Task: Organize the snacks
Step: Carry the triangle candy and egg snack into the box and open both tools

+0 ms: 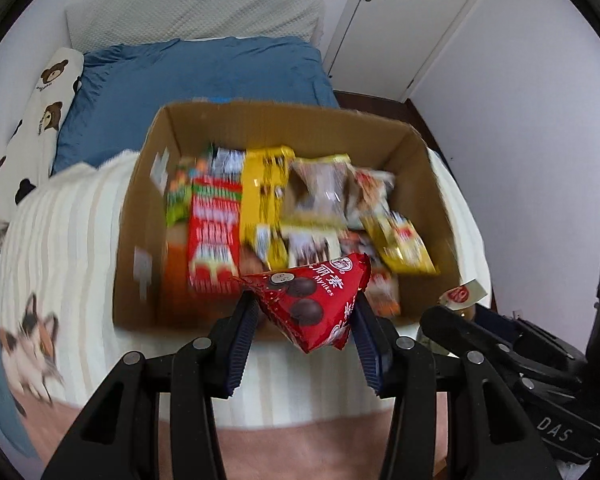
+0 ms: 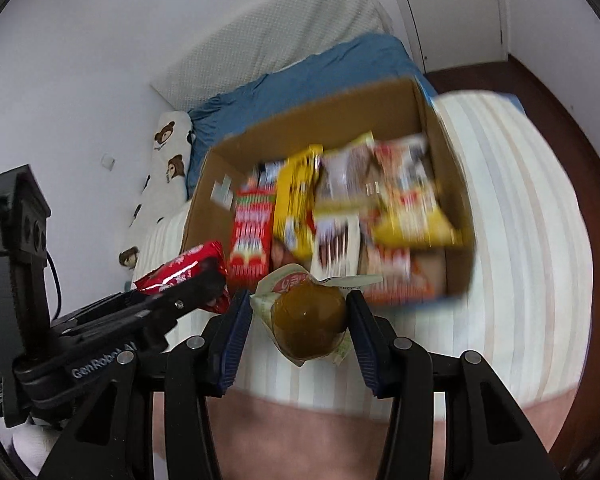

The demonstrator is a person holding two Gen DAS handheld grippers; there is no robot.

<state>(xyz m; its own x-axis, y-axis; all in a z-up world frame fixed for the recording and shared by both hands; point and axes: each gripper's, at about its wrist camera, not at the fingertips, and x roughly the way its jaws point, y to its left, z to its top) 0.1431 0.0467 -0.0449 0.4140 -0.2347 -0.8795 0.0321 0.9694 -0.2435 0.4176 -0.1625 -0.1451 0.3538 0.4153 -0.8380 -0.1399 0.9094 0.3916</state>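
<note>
A cardboard box [image 1: 140, 216] [image 2: 448, 152] full of snack packs stands on the bed. My left gripper [image 1: 304, 304] is shut on a red chocolate-ball pouch [image 1: 312, 300], held just before the box's near edge; the pouch also shows in the right wrist view [image 2: 184, 272]. My right gripper [image 2: 300, 312] is shut on a brown jelly cup with a white peel lid [image 2: 308, 320], held near the box's front edge. The left gripper's body [image 2: 140, 320] sits at the left of the right wrist view, and the right gripper's body [image 1: 520, 352] at the right of the left wrist view.
Inside the box lie a red striped carton [image 1: 216, 236], yellow packs [image 1: 264, 200] and several other wrappers. The bed has a striped cream blanket [image 1: 60, 240], a blue pillow [image 1: 204, 80] and a bear-print bolster [image 1: 40, 112]. A white door [image 1: 400, 20] stands at the right.
</note>
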